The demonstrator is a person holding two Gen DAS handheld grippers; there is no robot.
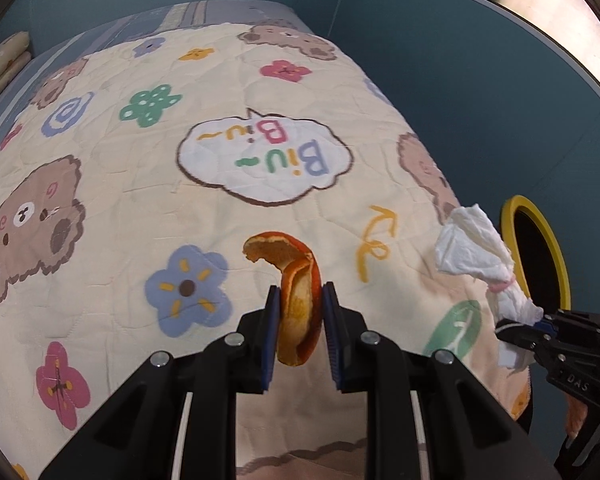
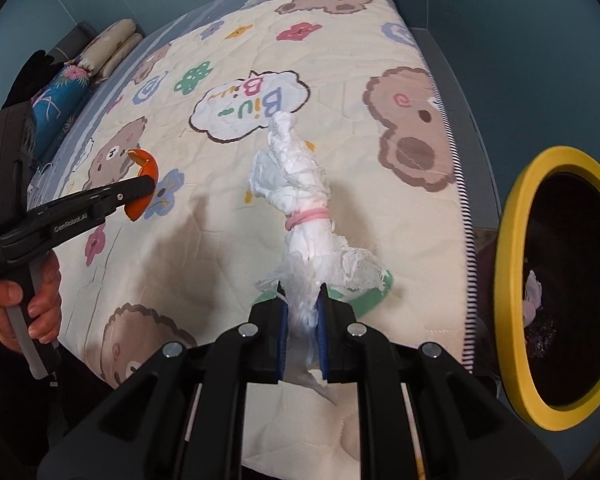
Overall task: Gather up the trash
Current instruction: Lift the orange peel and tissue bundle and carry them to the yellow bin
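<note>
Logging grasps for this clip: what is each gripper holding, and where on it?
Left gripper pinches the orange peel at its lower half. Right gripper clamps the tissue bundle at its frayed end, below the pink band.

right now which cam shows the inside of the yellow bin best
The right wrist view. The yellow-rimmed bin faces that camera, so its dark interior and some pale trash inside show. In the left wrist view the bin is a narrow sliver, partly behind the tissue wad, its contents unseen.
</note>
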